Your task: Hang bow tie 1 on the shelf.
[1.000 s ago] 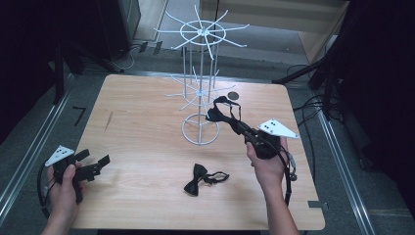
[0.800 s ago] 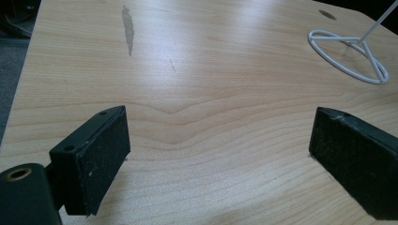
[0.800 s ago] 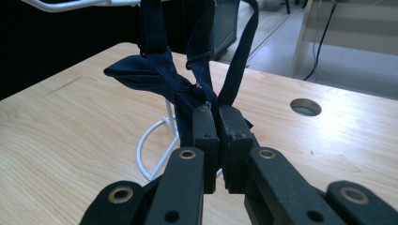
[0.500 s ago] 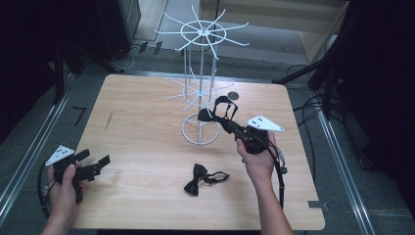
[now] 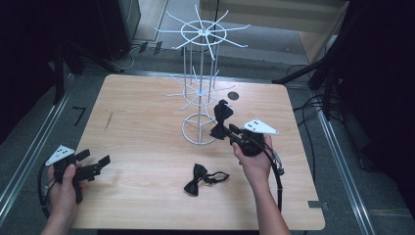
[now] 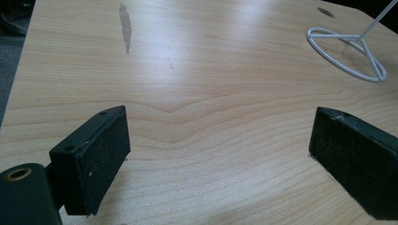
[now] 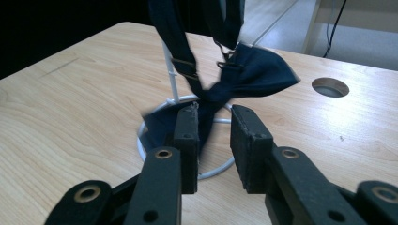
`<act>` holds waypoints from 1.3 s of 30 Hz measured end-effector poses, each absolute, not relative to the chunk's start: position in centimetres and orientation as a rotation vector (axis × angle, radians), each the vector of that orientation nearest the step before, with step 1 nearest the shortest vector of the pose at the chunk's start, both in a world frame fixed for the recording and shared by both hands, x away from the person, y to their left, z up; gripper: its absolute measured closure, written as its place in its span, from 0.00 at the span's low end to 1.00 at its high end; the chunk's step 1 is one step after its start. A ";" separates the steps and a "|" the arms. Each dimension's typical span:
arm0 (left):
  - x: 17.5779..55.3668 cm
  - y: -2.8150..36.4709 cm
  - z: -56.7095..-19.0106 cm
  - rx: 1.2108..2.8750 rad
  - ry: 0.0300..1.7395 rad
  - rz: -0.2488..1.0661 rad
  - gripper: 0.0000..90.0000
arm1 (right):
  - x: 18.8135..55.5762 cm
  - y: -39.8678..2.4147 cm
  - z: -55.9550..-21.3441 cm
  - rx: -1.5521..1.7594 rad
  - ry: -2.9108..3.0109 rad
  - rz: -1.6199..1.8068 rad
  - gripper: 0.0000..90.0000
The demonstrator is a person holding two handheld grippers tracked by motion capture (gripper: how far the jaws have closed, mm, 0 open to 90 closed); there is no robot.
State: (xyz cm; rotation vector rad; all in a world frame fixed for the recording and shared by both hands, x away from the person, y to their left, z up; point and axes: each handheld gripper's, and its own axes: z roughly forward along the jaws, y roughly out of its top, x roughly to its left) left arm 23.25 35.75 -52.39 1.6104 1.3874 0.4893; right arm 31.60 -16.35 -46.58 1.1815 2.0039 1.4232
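Note:
A dark bow tie point(image 5: 221, 116) hangs by its strap from a lower arm of the white wire rack point(image 5: 198, 93), just above the rack's ring base. My right gripper point(image 5: 228, 131) points at it from the right. Its jaws have just been opening, and the dark blue bow tie point(image 7: 253, 72) dangles loose in the gap of my right gripper point(image 7: 213, 115) without being pinched. A second black bow tie point(image 5: 198, 178) lies flat on the table in front of the rack. My left gripper point(image 5: 93, 164) rests open near the front left edge, and between the wide jaws of my left gripper point(image 6: 220, 126) is only bare wood.
The rack's ring base point(image 6: 347, 51) stands mid-table on the wooden table point(image 5: 137, 122). A round hole point(image 5: 233, 96) lies in the tabletop behind the rack. The rack's upper arms spread wide overhead. Dark floor, cables and metal rails surround the table.
My right hand has sunk a little beside the rack with the bow tie, and its jaws have parted. The left hand has stayed put.

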 end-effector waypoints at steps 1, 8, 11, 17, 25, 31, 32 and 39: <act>23.2 35.7 -52.4 1.612 1.387 0.489 0.07 | 31.5 -16.5 -46.7 1.184 2.004 1.427 0.80; 23.2 35.7 -52.4 1.612 1.389 0.491 0.07 | 30.3 -17.4 -47.8 1.204 2.016 1.413 0.75; 23.2 35.7 -52.4 1.612 1.388 0.492 0.07 | 29.5 -17.9 -48.5 1.207 2.022 1.414 0.74; 23.2 35.7 -52.4 1.611 1.386 0.496 0.07 | 28.0 -18.7 -49.8 1.230 2.050 1.404 0.72; 23.2 35.7 -52.4 1.608 1.388 0.499 0.07 | 26.8 -18.4 -49.4 1.188 2.096 1.408 0.68; 23.2 35.7 -52.4 1.605 1.389 0.504 0.07 | 25.7 -18.7 -49.8 1.201 2.099 1.427 0.65; 23.2 35.6 -52.4 1.605 1.389 0.506 0.07 | 25.5 -19.0 -50.1 1.225 2.093 1.446 0.65; 23.2 35.7 -52.4 1.609 1.390 0.505 0.07 | 24.9 -18.9 -49.7 1.228 2.090 1.475 0.63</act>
